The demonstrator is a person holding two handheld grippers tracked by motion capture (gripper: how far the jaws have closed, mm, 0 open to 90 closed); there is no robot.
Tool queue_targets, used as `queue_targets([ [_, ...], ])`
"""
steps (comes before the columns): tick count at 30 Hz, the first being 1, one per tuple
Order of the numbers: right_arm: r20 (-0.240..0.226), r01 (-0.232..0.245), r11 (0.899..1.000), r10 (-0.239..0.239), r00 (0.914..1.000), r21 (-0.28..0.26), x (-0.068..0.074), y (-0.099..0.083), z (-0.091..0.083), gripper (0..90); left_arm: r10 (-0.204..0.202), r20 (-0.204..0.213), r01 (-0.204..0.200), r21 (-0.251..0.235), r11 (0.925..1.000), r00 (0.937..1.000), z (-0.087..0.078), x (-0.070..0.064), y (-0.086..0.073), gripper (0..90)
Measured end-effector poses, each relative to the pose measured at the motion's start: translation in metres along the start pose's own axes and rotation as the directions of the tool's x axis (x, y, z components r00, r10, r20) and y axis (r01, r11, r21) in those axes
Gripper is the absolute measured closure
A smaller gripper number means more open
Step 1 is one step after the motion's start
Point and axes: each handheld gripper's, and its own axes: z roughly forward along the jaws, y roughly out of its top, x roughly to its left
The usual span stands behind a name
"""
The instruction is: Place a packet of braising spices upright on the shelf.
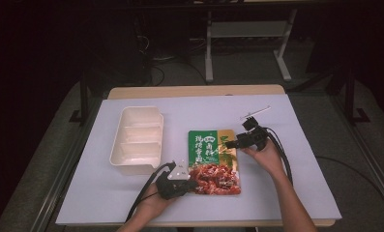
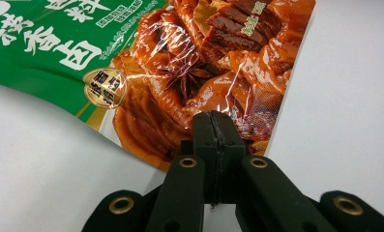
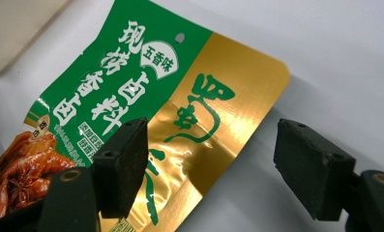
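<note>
A flat food packet (image 1: 214, 159), green and gold at the top with red braised meat pictured at the bottom, lies on the white table cover. My left gripper (image 1: 192, 183) is at its near left corner. In the left gripper view the gripper (image 2: 213, 125) is shut, its tips over the packet's (image 2: 180, 63) bottom edge; whether the foil is pinched is unclear. My right gripper (image 1: 230, 143) is at the packet's right edge. In the right gripper view it (image 3: 211, 145) stands open, one jaw over the gold part of the packet (image 3: 131, 96), the other over bare table.
A cream tray (image 1: 117, 150) with three compartments stands left of the packet, and its corner (image 3: 15, 29) is also in the right gripper view. The white cover (image 1: 301, 169) reaches the table's edges. Cables trail from both grippers toward the person.
</note>
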Motion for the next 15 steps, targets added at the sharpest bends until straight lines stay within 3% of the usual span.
queue_targets([
  [7, -0.006, 0.017, 1.000, -0.017, 0.9998, 0.002, 0.003, 0.000, 0.000, 43.0, -0.001, 0.000, 0.001, 0.000, 1.0000, 1.0000, 0.000, 0.000, 0.000, 89.7],
  [11, -0.030, 0.012, 0.999, -0.013, 0.9995, -0.036, 0.006, -0.001, -0.008, 50.0, -0.002, -0.001, 0.002, -0.001, 1.0000, 1.0000, 0.000, 0.000, 0.000, 89.7],
  [15, -0.027, 0.050, 0.997, -0.051, 0.9983, -0.055, 0.013, 0.000, -0.014, 55.3, -0.003, -0.002, 0.003, -0.003, 1.0000, 1.0000, 0.000, 0.000, -0.001, 89.7],
])
